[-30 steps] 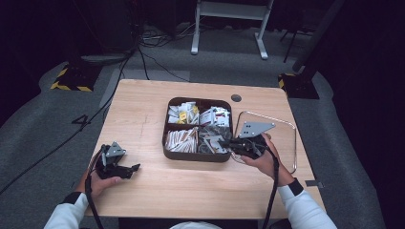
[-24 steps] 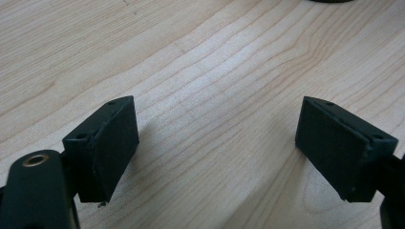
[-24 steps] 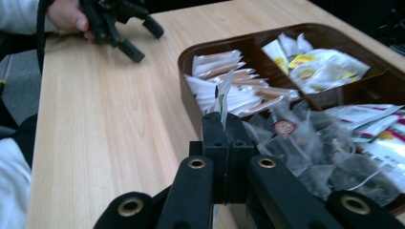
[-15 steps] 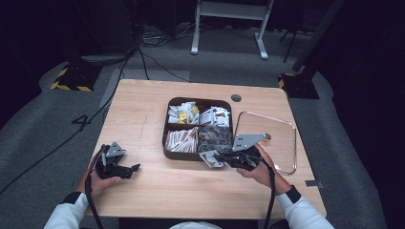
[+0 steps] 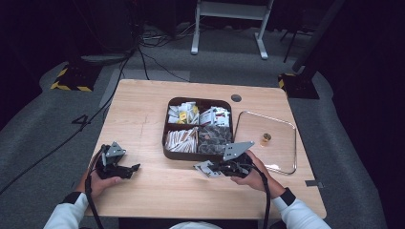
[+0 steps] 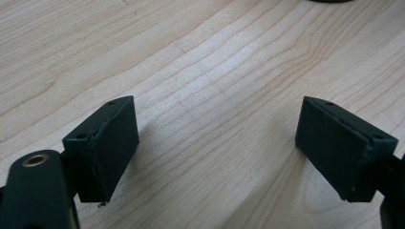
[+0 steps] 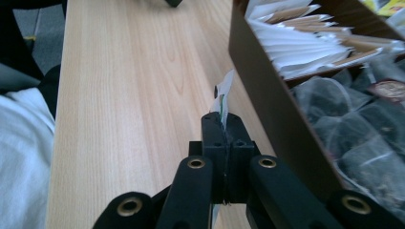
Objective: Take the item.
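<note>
A dark brown compartment box (image 5: 165,138) stands mid-table with paper packets and tea bags in it. My right gripper (image 5: 213,168) hovers low over the table just in front of the box's near wall, shut on a small white packet (image 5: 204,168). In the right gripper view the jaws (image 7: 222,121) are pressed together and the packet (image 7: 223,93) sticks out past their tips, beside the box wall (image 7: 258,81). My left gripper (image 5: 133,168) rests at the table's near left, open, and its view has bare wood between the pads (image 6: 217,138).
A clear glass lid (image 5: 286,152) with a brass knob (image 5: 265,139) lies flat to the right of the box. White packets (image 7: 305,43) and dark tea bags (image 7: 353,119) fill the near compartments. A dark round grommet (image 5: 236,98) sits near the table's far edge.
My right gripper has come down and toward the near left, from over the box's right side to the table in front of it, holding the packet. The left gripper stayed put.
</note>
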`<state>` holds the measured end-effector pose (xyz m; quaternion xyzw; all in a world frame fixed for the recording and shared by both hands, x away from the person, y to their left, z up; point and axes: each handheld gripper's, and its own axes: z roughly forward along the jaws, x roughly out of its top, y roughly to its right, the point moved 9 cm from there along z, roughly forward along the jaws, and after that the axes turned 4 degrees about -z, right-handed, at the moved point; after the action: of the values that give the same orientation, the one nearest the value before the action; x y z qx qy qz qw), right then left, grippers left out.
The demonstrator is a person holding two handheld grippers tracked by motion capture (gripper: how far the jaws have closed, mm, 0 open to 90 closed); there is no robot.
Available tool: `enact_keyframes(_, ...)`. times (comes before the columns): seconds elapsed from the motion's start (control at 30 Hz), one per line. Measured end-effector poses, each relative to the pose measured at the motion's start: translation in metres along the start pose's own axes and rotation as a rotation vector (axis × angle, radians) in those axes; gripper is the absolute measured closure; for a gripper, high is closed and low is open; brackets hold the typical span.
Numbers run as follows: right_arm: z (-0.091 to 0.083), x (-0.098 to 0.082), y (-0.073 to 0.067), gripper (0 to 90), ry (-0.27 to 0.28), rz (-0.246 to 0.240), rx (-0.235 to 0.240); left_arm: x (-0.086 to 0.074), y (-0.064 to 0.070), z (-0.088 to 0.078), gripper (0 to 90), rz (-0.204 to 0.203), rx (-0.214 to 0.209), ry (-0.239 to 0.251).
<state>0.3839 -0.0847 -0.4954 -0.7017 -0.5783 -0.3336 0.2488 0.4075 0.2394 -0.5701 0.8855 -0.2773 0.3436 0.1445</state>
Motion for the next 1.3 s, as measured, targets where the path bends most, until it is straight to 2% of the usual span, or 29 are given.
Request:
enact_keyframes(0.17, 0.009, -0.005, -0.007, 90.0, -0.027, -0.025, 0.027, 0.000, 0.000, 0.000, 15.0, 0.000, 0.000, 0.000)
enact_keyframes(0.37, 0.012, -0.005, -0.012, 89.8, -0.026, -0.030, 0.048, 0.000, 0.000, 0.000, 15.0, 0.000, 0.000, 0.000)
enact_keyframes(0.47, 0.013, -0.005, -0.014, 86.5, -0.030, -0.033, 0.050, 0.000, 0.000, 0.000, 15.0, 0.000, 0.000, 0.000)
enact_keyframes(0.57, 0.016, -0.008, -0.013, 79.2, -0.045, -0.038, 0.039, 0.000, 0.000, 0.000, 15.0, 0.000, 0.000, 0.000)
enact_keyframes(0.7, 0.018, -0.011, -0.008, 69.5, -0.078, -0.060, -0.004, 0.000, 0.000, 0.000, 15.0, 0.001, -0.001, -0.003)
enact_keyframes(0.83, 0.017, -0.014, -0.001, 56.8, -0.098, -0.054, -0.045, 0.000, 0.000, 0.000, 15.0, 0.000, -0.001, -0.002)
enact_keyframes(0.93, 0.015, -0.015, 0.003, 51.2, -0.098, -0.043, -0.061, 0.000, 0.000, 0.000, 15.0, 0.000, 0.000, 0.000)
enact_keyframes(1.1, 0.008, -0.014, 0.008, 44.6, -0.086, -0.036, -0.081, 0.000, 0.000, 0.000, 15.0, 0.000, -0.001, -0.002)
enact_keyframes(1.3, 0.001, -0.012, 0.010, 43.3, -0.073, -0.042, -0.098, 0.000, 0.000, 0.000, 15.0, 0.000, -0.001, -0.002)
